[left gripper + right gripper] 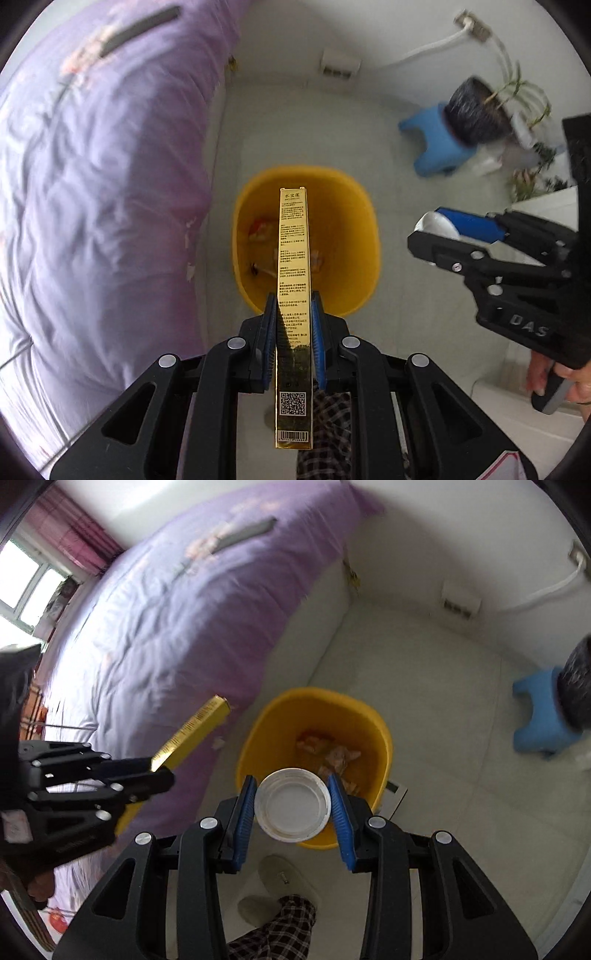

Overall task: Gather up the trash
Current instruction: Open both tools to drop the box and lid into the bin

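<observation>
- The left gripper (293, 314) pinches a long, narrow gold cardboard box (293, 266) near its lower half, so the free end points down into the round yellow plastic bin (365, 240), likely ready to drop.
- The right gripper (291, 805) clamps a round white plastic lid (292, 804) by its rim, held just inside the bin's near edge.
- The bin stands on the pale tiled floor (461, 775) beside the bed's purple quilt (103, 177), already holding scraps.

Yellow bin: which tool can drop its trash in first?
Probably the left tool: its gold box points straight into the yellow bin. The right tool holds its white lid over the near rim.
</observation>
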